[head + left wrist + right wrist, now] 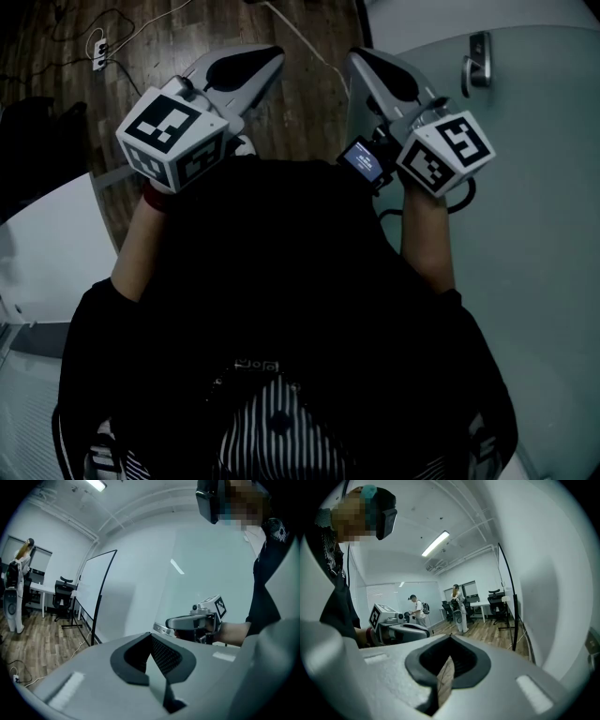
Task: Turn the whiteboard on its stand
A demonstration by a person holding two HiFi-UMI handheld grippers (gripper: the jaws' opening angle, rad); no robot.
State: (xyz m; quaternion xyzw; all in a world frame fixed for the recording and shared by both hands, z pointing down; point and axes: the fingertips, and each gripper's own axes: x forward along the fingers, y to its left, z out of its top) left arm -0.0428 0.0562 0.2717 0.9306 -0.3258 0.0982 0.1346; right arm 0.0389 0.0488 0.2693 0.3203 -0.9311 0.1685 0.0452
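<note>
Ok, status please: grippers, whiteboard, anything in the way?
Left gripper shut, empty. Right gripper shut, empty. Whiteboard ahead, not touched yet. Cable on floor near it.

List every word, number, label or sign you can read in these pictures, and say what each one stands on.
No text reads clearly anywhere.
Small screen on the right gripper: lit, print too small to read.
Marker cube on the left gripper: black-and-white squares, no letters.
Marker cube on the right gripper: likewise a pattern only.
Whiteboard: no writing visible.
</note>
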